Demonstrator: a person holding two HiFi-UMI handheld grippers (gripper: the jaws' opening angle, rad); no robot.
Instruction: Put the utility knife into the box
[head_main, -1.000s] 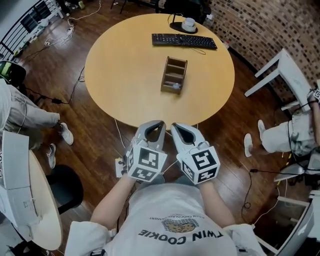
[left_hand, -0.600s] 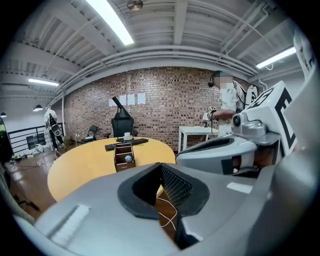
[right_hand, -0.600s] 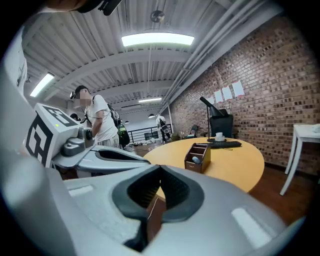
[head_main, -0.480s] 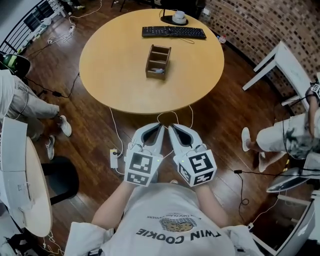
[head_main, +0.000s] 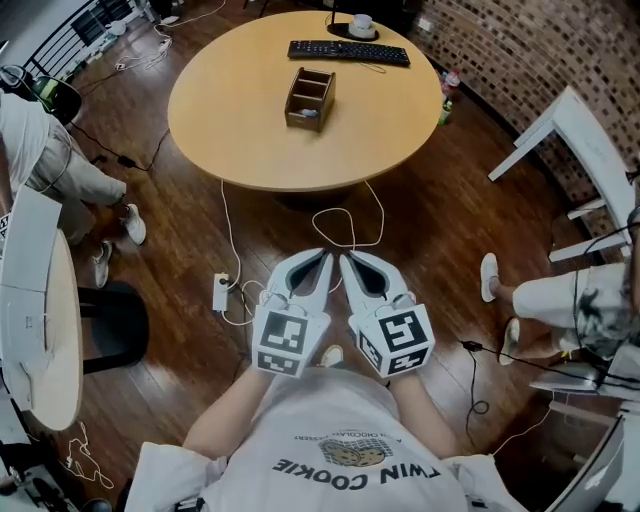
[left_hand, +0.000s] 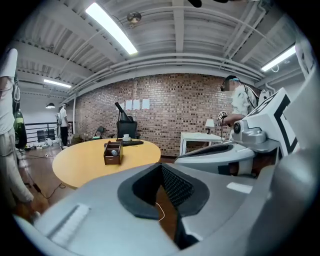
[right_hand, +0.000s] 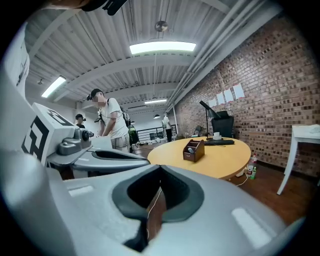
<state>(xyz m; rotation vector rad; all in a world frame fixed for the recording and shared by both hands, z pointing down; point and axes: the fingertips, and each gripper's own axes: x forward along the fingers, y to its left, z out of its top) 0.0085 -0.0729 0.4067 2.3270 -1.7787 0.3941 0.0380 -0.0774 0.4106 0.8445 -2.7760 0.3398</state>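
A small grey thing (head_main: 310, 113) lies in the brown wooden box (head_main: 292, 98), in the end part nearest to us. It is too small for us to tell if it is the utility knife. The box has little parts in a row and stands on the round, pale wooden counter (head_main: 230, 110), a bit past the middle. Behind the box, near the far edge, lies a long black keyboard (head_main: 348, 52), and past that stands a white cup (head_main: 361, 23) on a dark round pad. We hold both tools low over the dark wooden floor (head_main: 180, 250), close to our body and well apart from the counter. The left gripper (head_main: 321, 259) is clenched tight with nothing in it, only floor shows past its dark pads. The right gripper (head_main: 349, 261) is clenched too, and it holds nothing. The two sit just beside each other, tips leaning together, with the marker cubes toward us. A thin white cable (head_main: 340, 222) loops on the floor under the counter's near edge, and a white power strip (head_main: 220, 292) lies near the left gripper. A green bottle (head_main: 445, 110) stands on the floor by the counter's right side. A white table (head_main: 560, 125) stands by the red brick wall (head_main: 500, 50). One person (head_main: 55, 165) sits at the left and another (head_main: 560, 295) at the right.
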